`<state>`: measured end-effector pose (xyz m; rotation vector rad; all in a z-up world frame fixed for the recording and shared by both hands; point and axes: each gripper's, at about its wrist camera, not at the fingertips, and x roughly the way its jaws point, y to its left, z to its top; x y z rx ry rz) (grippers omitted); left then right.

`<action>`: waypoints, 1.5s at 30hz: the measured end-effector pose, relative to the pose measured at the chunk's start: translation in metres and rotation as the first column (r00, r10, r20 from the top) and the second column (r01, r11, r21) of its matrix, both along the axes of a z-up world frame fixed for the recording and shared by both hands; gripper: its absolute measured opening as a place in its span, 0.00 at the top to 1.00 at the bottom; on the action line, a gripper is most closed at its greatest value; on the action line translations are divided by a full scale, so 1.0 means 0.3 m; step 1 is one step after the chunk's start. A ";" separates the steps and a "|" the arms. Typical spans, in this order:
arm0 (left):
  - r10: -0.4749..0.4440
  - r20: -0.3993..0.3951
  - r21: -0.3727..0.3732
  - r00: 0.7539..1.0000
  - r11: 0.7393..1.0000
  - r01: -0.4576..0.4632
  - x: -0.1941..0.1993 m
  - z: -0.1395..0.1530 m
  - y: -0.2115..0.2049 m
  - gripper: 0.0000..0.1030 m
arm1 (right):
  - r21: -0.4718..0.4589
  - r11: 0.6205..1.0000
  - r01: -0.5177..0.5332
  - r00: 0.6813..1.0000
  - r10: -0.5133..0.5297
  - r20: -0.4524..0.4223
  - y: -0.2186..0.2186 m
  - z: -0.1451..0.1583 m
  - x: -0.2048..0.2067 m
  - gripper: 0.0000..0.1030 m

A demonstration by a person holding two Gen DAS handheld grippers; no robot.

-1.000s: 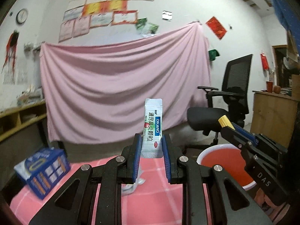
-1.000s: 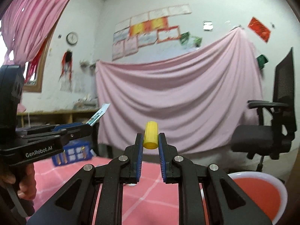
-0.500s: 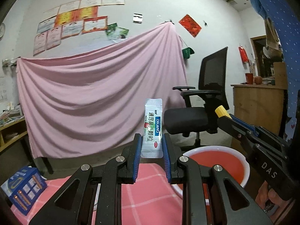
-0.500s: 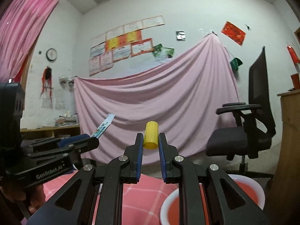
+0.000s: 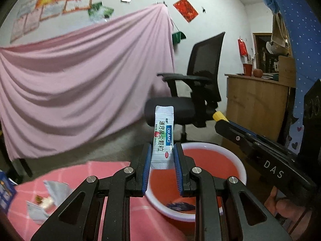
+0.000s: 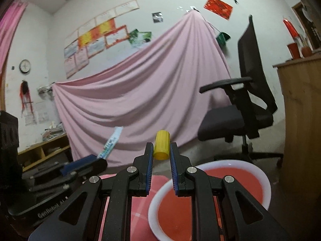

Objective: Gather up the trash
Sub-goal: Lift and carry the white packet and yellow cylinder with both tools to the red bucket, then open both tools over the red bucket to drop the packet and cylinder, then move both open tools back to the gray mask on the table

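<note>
My left gripper (image 5: pixel 162 150) is shut on a white medicine sachet (image 5: pixel 163 134) that stands upright between its blue pads, over the near rim of a red basin (image 5: pixel 236 164) with a white edge. A dark scrap (image 5: pixel 180 206) lies in the basin. My right gripper (image 6: pixel 161 148) is shut on a small yellow ribbed cap (image 6: pixel 161 147), just left of the same basin (image 6: pixel 262 180). Each gripper shows in the other's view: the right gripper (image 5: pixel 220 120) with its yellow cap (image 5: pixel 218 116) at the right, the left gripper (image 6: pixel 100 161) with the sachet (image 6: pixel 112 142) at the left.
Torn white wrappers (image 5: pixel 50 198) lie on the pink checked tablecloth (image 5: pixel 96 172) at the left. A black office chair (image 5: pixel 200 84) stands beyond the basin, a wooden cabinet (image 5: pixel 256 104) to its right. A pink sheet (image 5: pixel 80 76) hangs on the back wall.
Both grippers swung to the right with their loads still held. The red basin has come closer and more central in both views; the blue box has slid out at the left.
</note>
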<state>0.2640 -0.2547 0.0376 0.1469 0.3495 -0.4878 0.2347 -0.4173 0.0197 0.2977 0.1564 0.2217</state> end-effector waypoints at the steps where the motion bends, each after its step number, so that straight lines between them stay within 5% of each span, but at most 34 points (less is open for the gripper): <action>1: -0.003 -0.013 -0.001 1.000 1.000 0.003 0.012 -0.005 -0.013 0.82 | 0.002 1.000 0.004 1.000 -0.004 -0.009 -0.003 -0.001 0.005 0.85; 13: 0.037 -0.183 0.022 0.982 0.999 -0.033 0.099 -0.070 -0.049 0.82 | 0.051 0.999 -0.003 0.981 0.013 -0.194 -0.047 -0.074 0.097 0.85; 16: 0.047 -0.223 0.005 0.974 0.999 -0.047 0.117 -0.074 -0.036 0.81 | 0.056 0.998 0.000 0.975 0.013 -0.222 -0.056 -0.085 0.107 0.73; 21: 0.069 -0.242 -0.019 0.968 0.997 -0.076 0.123 -0.058 0.001 0.77 | 0.055 0.998 0.010 0.974 0.003 -0.225 -0.056 -0.082 0.100 0.69; 23: 0.082 -0.239 -0.032 0.967 0.995 -0.092 0.119 -0.047 0.022 0.66 | 0.053 0.998 0.015 0.975 -0.003 -0.223 -0.051 -0.076 0.099 0.63; 28: 0.145 -0.211 -0.081 0.967 0.983 -0.165 0.097 -0.006 0.106 0.62 | 0.040 0.999 0.022 0.982 -0.014 -0.189 -0.025 -0.037 0.090 0.52; 32: 0.202 -0.184 -0.126 0.962 0.966 -0.227 0.070 0.040 0.201 0.47 | 0.019 1.000 0.023 0.989 -0.020 -0.147 0.016 -0.006 0.082 0.41; 34: 0.227 -0.169 -0.149 0.959 0.956 -0.253 0.056 0.059 0.248 0.46 | 0.009 1.000 0.022 0.993 -0.021 -0.118 0.035 0.010 0.073 0.28; 36: 0.255 -0.158 -0.162 0.954 0.946 -0.280 0.041 0.079 0.300 0.44 | -0.006 1.000 0.017 0.997 -0.018 -0.077 0.063 0.029 0.060 0.26; 38: 0.286 -0.148 -0.172 0.947 0.935 -0.309 0.027 0.094 0.346 0.29 | -0.017 1.000 0.020 0.999 -0.020 -0.045 0.087 0.044 0.052 0.18; 40: 0.331 -0.116 -0.192 0.936 0.918 -0.348 0.001 0.111 0.401 0.18 | -0.019 0.999 0.029 1.000 -0.029 -0.008 0.112 0.054 0.041 0.00; 43: 0.386 -0.064 -0.221 0.920 0.894 -0.390 -0.042 0.117 0.467 0.02 | -0.013 1.000 0.026 0.999 -0.026 0.042 0.140 0.065 0.031 0.00; 45: 0.436 -0.023 -0.254 0.900 0.868 -0.427 -0.077 0.121 0.521 0.02 | -0.018 1.000 0.024 0.998 -0.023 0.065 0.163 0.073 0.027 0.00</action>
